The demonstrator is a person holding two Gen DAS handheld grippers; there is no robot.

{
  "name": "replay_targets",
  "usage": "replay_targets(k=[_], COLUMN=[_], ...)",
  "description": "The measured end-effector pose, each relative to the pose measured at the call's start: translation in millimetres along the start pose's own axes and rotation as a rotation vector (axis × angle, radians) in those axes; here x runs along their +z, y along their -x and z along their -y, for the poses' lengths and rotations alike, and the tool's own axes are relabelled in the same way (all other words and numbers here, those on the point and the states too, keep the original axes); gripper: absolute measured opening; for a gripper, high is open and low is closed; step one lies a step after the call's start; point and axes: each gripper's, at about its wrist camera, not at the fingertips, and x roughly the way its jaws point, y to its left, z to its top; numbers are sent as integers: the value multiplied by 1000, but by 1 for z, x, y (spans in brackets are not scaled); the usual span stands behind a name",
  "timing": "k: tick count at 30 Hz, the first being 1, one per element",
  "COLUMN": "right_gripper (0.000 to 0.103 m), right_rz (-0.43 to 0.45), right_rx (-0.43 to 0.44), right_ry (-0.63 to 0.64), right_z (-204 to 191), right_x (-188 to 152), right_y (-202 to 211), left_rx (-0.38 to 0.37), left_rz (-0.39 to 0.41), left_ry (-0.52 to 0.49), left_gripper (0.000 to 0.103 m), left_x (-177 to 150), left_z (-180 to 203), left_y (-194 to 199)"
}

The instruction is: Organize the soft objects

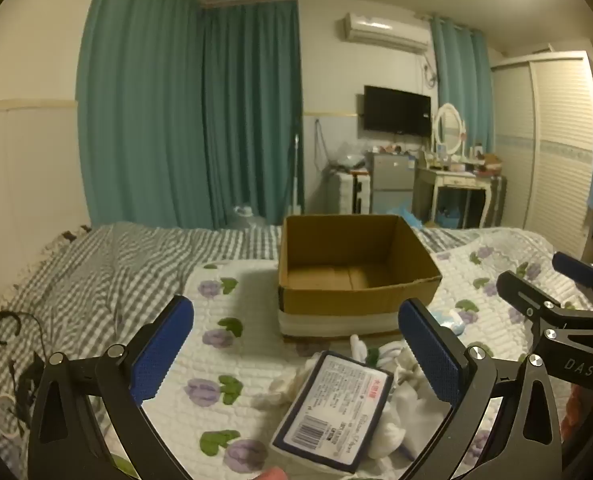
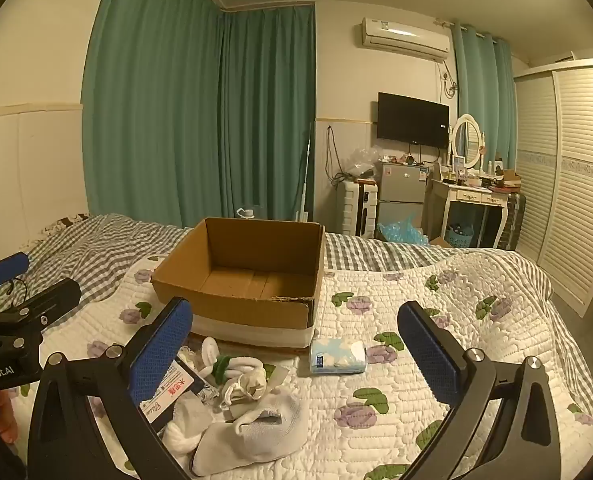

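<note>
Step in hand looks like the very start: nothing packed yet, the cardboard box (image 2: pixel 248 276) sits empty mid-frame on the floral quilt (image 2: pixel 436 344), w/ all the soft stuff loose in front of it. Left gripper (image 1: pixel 296 356) is spread wide, holding nothing, hovering over the pile at the bottom center of the left wrist view; directly btwn its blue pads lies a flat labelled pack (image 1: pixel 332 400), barcode side up, resting on white socks (image 1: pixel 392 432). Right gripper (image 2: pixel 296 356) is likewise released and empty, its jaws well apart. In the right wrist view the sock heap (image 2: pixel 240 420) fills the lower left, a rolled pair w/ a green band (image 2: pixel 226 364) lies just nearer the box, and a small blue-white tissue pack (image 2: pixel 338 356) sits apart to the right, near the box's front corner. Next move prob. = drop one gripper onto a single item and close, then lift over the box rim. Pack is the closest target for the left; tissue pack suits the right. Socks are limp and tangled, so a pinch may drag neighbours along; go for a bunched part, not a loose edge.
</note>
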Motion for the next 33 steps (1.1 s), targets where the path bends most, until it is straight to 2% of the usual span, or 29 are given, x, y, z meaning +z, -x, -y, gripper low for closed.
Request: replay_targets(k=[17, 33], right_gripper=[103, 103], right_rz=[-5, -8], right_rx=[-1, -1], right_ry=[3, 2], right_z=[-1, -1], right_x=[-1, -2], right_y=[-2, -3], left_rx=[-2, -5], left_rz=[-2, 10], left_ry=[5, 4], left_gripper=[103, 103], left_x=[-8, -1], left_z=[4, 2], left_y=[1, 0])
